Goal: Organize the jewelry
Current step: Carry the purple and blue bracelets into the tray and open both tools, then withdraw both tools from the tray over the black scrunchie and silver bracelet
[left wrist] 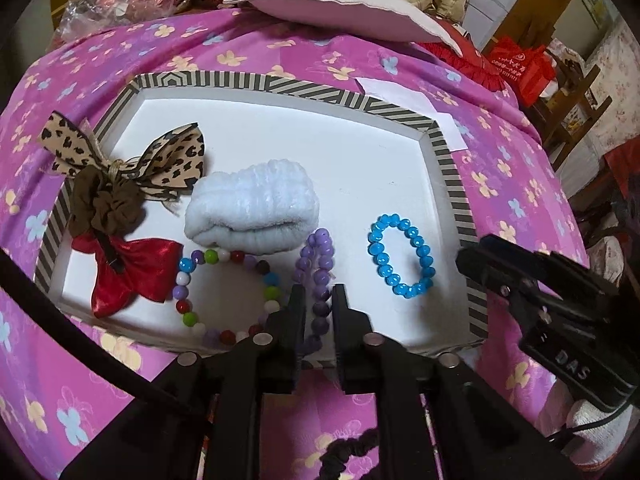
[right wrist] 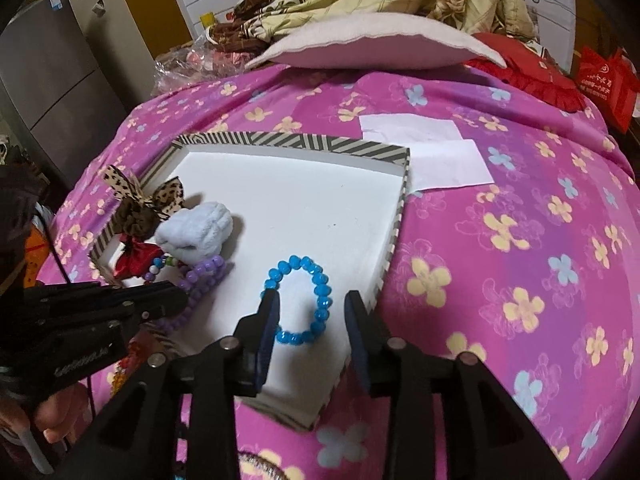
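Observation:
A striped-rim white tray [left wrist: 444, 148] [right wrist: 304, 146] lies on the pink flowered bedspread. A blue bead bracelet [left wrist: 376, 248] [right wrist: 322, 292] lies flat on it at the near right. My right gripper [right wrist: 312, 296] is open just above it, one finger on each side of the loop, pads clear of the beads. A purple bead bracelet [left wrist: 320, 264] [right wrist: 204, 276] rests on the tray's near edge. My left gripper [left wrist: 319, 292] stands open around its lower strand. Left of it lies a multicoloured bead bracelet [left wrist: 211, 256].
In the tray's left part are a white fluffy roll [left wrist: 252, 204], a leopard bow with brown scrunchie [left wrist: 176, 156] and a red bow [left wrist: 132, 272]. A black scrunchie [left wrist: 344, 452] lies on the bedspread below my left gripper. Paper sheets [right wrist: 440, 152] and a pillow [right wrist: 372, 40] lie beyond.

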Tool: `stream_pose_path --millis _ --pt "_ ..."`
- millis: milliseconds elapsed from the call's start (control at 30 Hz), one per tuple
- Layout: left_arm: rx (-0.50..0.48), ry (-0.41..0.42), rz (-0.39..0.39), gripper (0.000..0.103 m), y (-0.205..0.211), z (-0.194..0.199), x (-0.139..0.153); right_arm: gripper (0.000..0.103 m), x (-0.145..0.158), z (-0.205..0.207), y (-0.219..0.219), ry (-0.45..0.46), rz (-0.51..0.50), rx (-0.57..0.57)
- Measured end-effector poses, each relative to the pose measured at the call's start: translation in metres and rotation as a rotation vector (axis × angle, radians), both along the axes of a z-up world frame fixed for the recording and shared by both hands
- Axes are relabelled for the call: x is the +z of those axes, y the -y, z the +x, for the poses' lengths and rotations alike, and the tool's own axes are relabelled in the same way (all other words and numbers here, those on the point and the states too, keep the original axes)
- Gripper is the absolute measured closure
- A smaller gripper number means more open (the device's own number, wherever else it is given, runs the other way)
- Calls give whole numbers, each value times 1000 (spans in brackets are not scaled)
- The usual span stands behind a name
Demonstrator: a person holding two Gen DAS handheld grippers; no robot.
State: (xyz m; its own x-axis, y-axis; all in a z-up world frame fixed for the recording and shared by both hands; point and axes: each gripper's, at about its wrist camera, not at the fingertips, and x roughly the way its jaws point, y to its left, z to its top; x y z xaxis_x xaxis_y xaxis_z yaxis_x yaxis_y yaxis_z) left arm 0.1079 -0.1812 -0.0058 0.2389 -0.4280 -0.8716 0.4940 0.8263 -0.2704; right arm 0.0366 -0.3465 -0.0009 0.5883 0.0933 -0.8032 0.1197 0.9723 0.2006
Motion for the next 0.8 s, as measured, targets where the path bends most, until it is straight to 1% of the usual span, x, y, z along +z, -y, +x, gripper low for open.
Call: stream_pose_path --millis 33,67,233,400,533,800 --pt "3 -7 -12 60 -3 -1 2 60 3 -5 -2 4 -2 3" --pt "3 -9 -20 57 -5 -2 4 59 4 -8 -2 5 -3 4" --pt "-1 -7 -36 57 -18 -11 16 58 13 -31 -11 18 -2 24" --pt "21 17 -39 57 -41 -25 28 55 18 -55 -19 21 10 35" --pt "59 52 -23 57 -61 -36 36 54 19 -74 -27 22 14 40" --pt "142 144 46 57 -91 -70 44 53 16 -104 -49 15 9 52"
